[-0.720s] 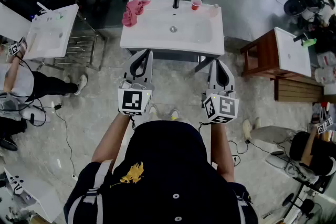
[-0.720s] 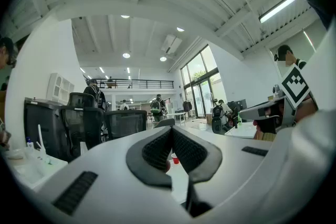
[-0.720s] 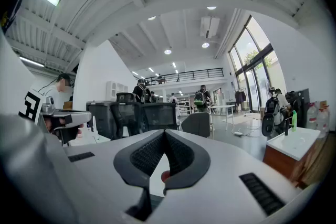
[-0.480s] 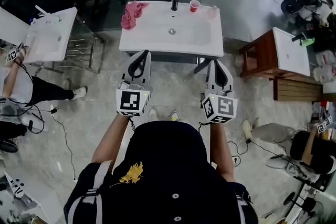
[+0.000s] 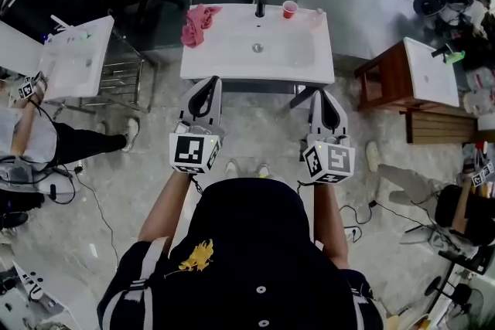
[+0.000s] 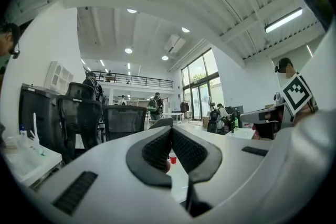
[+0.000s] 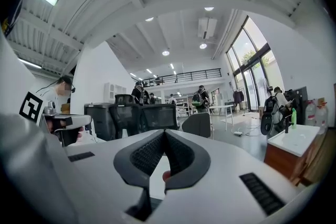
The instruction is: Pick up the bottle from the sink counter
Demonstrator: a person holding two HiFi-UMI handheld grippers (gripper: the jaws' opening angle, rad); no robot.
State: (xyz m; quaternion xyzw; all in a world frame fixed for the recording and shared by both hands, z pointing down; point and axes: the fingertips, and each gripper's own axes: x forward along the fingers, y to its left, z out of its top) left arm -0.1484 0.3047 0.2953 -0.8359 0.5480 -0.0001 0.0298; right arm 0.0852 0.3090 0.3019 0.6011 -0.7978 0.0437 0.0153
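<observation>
Left tongs (image 5: 209,81) and right tongs (image 5: 322,94), pinched together empty, face sink counter (image 5: 224,52).

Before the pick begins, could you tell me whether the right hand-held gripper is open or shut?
Shut: the right hand-held gripper shows its pads meeting at the tips, with nothing between them.

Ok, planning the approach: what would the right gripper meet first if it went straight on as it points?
Probably the front edge of the sink counter, near its right corner, just ahead of the shut right gripper. Height is unclear: if it clears the edge, the bottle comes next.
</observation>
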